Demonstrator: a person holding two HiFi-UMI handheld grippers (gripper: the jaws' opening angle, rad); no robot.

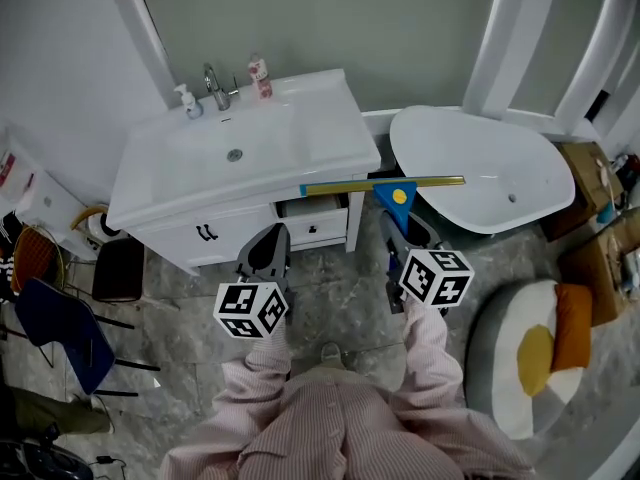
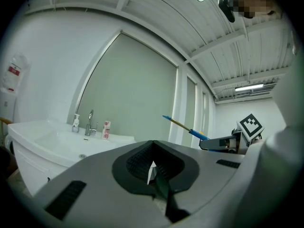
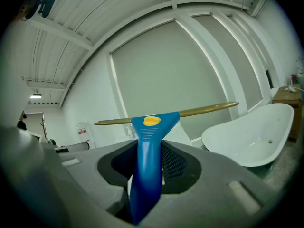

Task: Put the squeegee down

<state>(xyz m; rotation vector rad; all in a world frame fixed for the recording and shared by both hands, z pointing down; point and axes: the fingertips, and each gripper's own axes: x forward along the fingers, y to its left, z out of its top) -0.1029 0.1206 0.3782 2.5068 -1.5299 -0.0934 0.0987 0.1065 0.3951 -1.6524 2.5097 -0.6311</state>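
Note:
The squeegee (image 1: 398,197) has a blue handle with a yellow button and a long brass-coloured blade (image 1: 385,183). My right gripper (image 1: 401,232) is shut on its handle and holds it level, blade crosswise, between the white vanity's right corner and the bathtub. In the right gripper view the handle (image 3: 148,141) rises from the right gripper (image 3: 148,167) with the blade across the top. My left gripper (image 1: 267,246) is in front of the vanity, shut with nothing in it. The left gripper view shows the left gripper (image 2: 152,166) with pads together, and the squeegee (image 2: 189,129) off to the right.
The white vanity (image 1: 330,133) carries a faucet (image 1: 215,88), a soap pump (image 1: 187,100) and a small bottle (image 1: 261,76); its drawer (image 1: 315,220) stands ajar. A white bathtub (image 1: 470,163) is at the right. Chairs (image 1: 60,333) stand left; a pouf (image 1: 525,358) and boxes (image 1: 600,183) right.

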